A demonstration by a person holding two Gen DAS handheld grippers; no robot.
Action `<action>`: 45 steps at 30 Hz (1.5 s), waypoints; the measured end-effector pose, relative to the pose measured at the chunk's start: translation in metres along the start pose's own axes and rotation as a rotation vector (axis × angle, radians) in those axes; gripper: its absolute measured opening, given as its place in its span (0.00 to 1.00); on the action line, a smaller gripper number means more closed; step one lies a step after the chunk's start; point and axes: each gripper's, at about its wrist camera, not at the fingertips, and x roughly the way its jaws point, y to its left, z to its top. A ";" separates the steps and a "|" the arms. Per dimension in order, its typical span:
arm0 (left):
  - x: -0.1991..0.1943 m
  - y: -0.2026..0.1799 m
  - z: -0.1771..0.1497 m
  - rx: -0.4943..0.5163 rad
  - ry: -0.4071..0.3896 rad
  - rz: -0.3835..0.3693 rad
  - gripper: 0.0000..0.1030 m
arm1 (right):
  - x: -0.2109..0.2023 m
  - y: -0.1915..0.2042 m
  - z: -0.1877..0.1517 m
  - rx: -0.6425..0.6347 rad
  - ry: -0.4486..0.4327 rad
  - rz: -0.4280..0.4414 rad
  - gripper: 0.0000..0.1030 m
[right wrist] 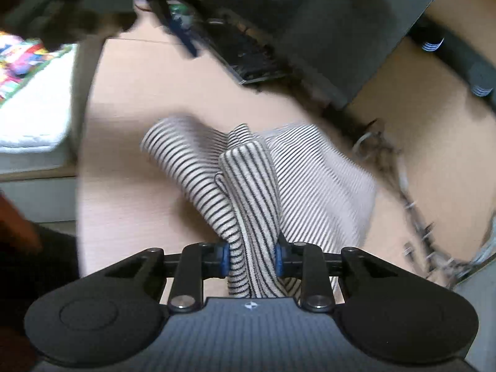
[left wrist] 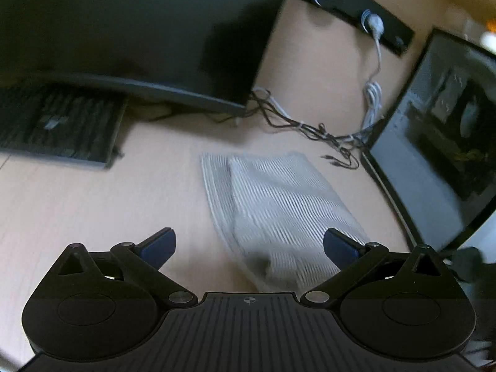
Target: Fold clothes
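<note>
The left gripper is hovering with jaws spread wide above the striped garment, while the right gripper is pinching it.

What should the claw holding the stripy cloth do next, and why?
Probably carry the pinched part across and lay it on the flat part. The right claw is shut on a bunched fold of the stripy cloth, and the rest lies spread on the desk. The left claw is open and holds nothing, so it could press the flat part down.
</note>
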 end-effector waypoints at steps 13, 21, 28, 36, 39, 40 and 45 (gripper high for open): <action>0.103 -0.002 0.011 0.392 0.180 -0.193 0.78 | -0.080 -0.017 0.115 -0.250 0.114 0.096 0.23; 0.086 0.070 0.013 0.250 0.204 -0.323 0.75 | 0.064 -0.067 0.140 -0.289 0.282 0.134 0.24; 0.038 0.092 0.049 0.151 0.096 -0.313 0.93 | 0.096 -0.083 0.116 -0.123 0.270 0.116 0.36; 0.080 0.009 0.044 0.413 0.186 -0.294 0.90 | 0.056 -0.091 0.111 0.024 0.130 -0.007 0.52; 0.092 0.000 0.043 0.463 0.187 -0.259 0.87 | 0.018 -0.093 0.103 0.124 0.037 -0.118 0.61; 0.095 -0.002 0.044 0.474 0.184 -0.252 0.86 | 0.004 -0.093 0.099 0.159 0.005 -0.157 0.61; 0.107 0.002 0.055 0.472 0.195 -0.226 0.82 | -0.011 -0.107 0.060 0.485 -0.069 -0.308 0.37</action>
